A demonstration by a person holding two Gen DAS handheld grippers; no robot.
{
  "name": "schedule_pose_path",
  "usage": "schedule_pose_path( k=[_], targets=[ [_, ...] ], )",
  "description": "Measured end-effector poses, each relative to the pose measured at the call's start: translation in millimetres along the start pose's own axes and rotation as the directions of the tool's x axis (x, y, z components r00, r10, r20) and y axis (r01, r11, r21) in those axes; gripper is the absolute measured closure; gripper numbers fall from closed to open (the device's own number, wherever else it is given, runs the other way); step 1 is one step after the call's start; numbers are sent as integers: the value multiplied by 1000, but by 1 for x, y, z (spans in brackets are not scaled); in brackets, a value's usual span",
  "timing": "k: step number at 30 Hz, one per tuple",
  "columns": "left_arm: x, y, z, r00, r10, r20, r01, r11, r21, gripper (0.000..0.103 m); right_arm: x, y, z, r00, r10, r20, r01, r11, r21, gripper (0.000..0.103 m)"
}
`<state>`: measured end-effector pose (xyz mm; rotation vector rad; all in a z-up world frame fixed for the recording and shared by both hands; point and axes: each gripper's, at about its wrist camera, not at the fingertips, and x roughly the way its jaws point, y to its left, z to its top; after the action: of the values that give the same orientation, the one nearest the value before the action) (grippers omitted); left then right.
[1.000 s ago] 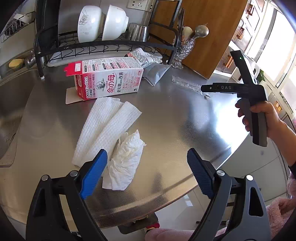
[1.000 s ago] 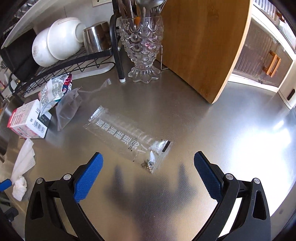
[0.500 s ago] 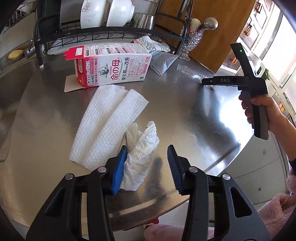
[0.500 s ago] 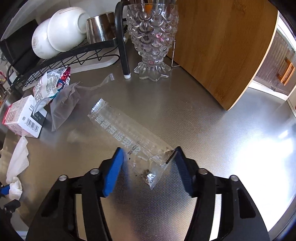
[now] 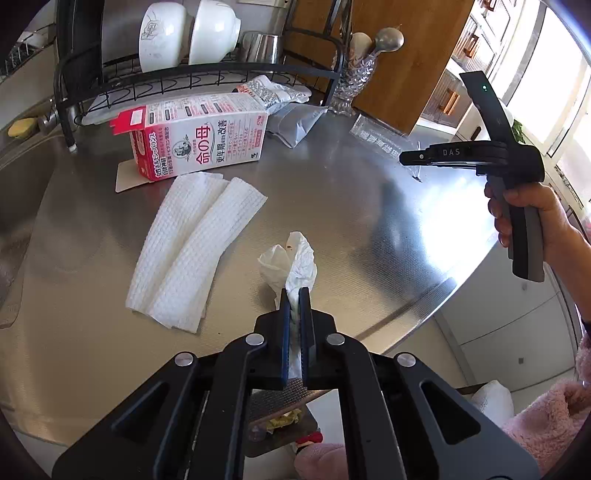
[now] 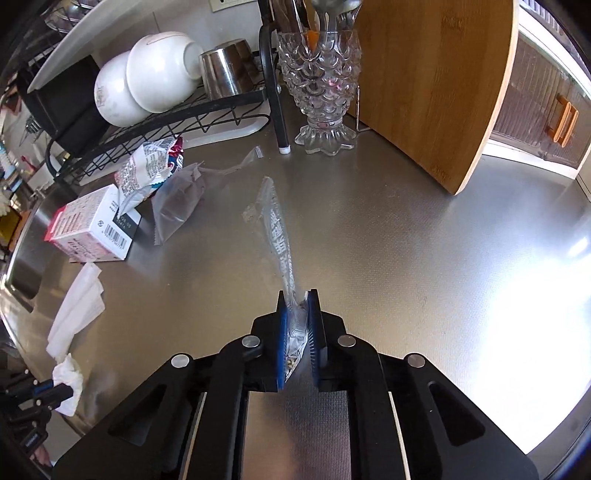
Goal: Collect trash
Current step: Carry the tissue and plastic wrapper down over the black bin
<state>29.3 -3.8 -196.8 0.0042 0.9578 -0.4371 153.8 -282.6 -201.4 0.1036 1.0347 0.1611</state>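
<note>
My left gripper [image 5: 294, 295] is shut on a crumpled white tissue [image 5: 295, 258] at the near edge of the steel counter. My right gripper [image 6: 297, 297] is shut on one end of a clear plastic wrapper [image 6: 275, 221] that stretches away from it over the counter. The right gripper also shows in the left wrist view [image 5: 406, 158], held by a hand. Other trash lies on the counter: a folded paper towel [image 5: 192, 247], a pink and white carton [image 5: 201, 136], a grey pouch [image 5: 295, 123] and a crumpled printed packet [image 6: 147, 173].
A black dish rack [image 5: 199, 77] with white bowls [image 5: 188, 33] and a steel cup stands at the back. A glass holder with utensils [image 6: 321, 92] and a wooden cutting board [image 6: 436, 81] stand beside it. A sink [image 5: 18, 173] lies at the left.
Both grippers moved forward and closed from wide open. The left one took hold of the crumpled tissue, the right one the clear wrapper, which now stands on edge.
</note>
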Motion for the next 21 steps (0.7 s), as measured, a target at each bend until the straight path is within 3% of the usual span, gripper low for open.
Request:
schedule_pose_path(
  k=[10, 21],
  targets=[
    [-47, -14, -11, 997, -8, 73, 7, 1000, 26, 100, -60, 16, -36, 997, 60, 56, -62, 997, 39, 93],
    [-106, -10, -73, 996, 18, 84, -19, 1000, 18, 100, -113, 63, -127, 990, 136, 39, -138, 989, 44, 93]
  ],
)
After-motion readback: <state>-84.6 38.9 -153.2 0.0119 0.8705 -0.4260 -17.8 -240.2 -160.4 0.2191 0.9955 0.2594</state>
